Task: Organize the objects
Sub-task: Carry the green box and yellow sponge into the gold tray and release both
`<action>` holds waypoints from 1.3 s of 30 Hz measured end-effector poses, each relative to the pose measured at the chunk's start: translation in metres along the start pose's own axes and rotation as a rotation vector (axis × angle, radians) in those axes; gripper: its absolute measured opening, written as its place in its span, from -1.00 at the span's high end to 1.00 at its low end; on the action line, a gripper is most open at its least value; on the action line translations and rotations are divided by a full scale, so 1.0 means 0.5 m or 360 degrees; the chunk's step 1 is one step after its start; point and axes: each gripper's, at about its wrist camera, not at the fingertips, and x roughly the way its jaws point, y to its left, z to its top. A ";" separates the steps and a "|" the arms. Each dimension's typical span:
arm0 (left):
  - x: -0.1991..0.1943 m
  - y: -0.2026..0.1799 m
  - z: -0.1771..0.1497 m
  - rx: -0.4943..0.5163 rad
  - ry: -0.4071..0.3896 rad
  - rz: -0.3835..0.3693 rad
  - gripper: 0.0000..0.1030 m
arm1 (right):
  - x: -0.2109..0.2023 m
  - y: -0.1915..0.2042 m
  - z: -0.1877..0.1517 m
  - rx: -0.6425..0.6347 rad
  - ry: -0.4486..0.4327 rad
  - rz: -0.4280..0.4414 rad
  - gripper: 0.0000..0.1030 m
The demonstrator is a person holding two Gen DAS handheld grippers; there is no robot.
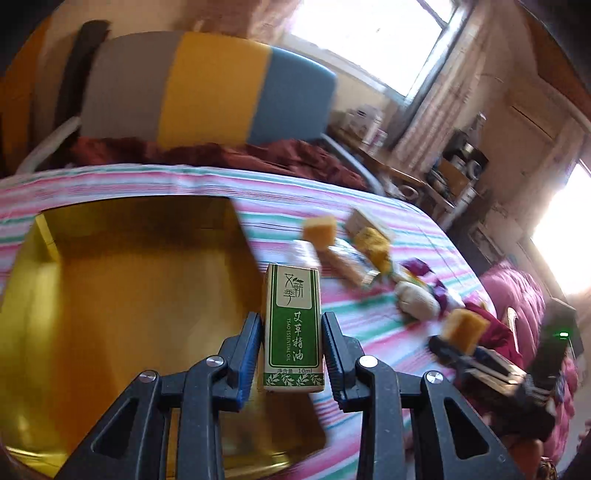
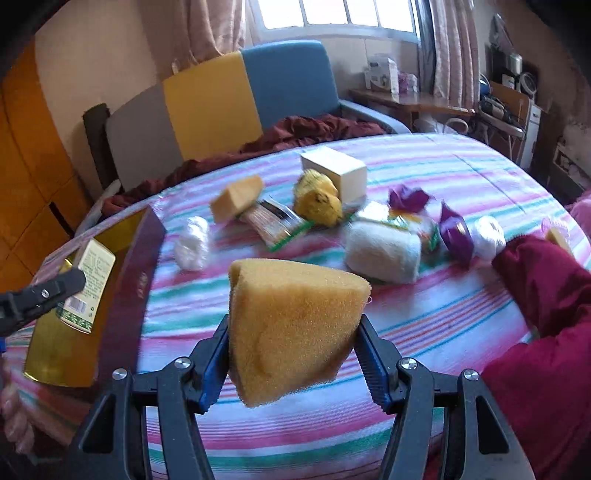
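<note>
Beyond my claw I see a grey, yellow and blue headboard [image 2: 221, 99] with a dark red blanket [image 2: 295, 134] bunched below it, a bright window [image 2: 332, 16] above, and cluttered shelves [image 2: 509, 99] far right.

Left gripper [image 1: 291, 350]: black plastic linkage arms with triangular cut-outs, silver round screws at the pivots, blue ribbed pads [image 1: 246, 354] lining the fingers. Right gripper [image 2: 293, 360]: same build, black frame, silver screws, blue serrated pads [image 2: 373, 363]. Dark red padded sleeve [image 2: 546, 302] at right. Bare skin, blurred, at lower left edge.
</note>
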 end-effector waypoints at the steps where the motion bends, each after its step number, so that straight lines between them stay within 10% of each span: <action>1: -0.007 0.028 0.002 -0.0037 -0.0011 0.0027 0.37 | -0.006 0.010 0.004 -0.0001 -0.0015 0.0020 -0.23; 18: -0.016 0.315 -0.013 -0.0301 0.0085 0.0482 0.36 | 0.019 0.313 0.035 -0.0306 0.0062 0.0476 -0.23; 28: -0.063 0.369 -0.021 -0.0524 0.0074 0.0495 0.25 | 0.108 0.427 0.001 -0.0429 0.0275 0.0566 -0.25; 39: -0.159 0.385 -0.031 -0.0634 -0.0204 0.0489 0.12 | 0.194 0.519 -0.023 -0.0449 0.0483 0.0647 -0.42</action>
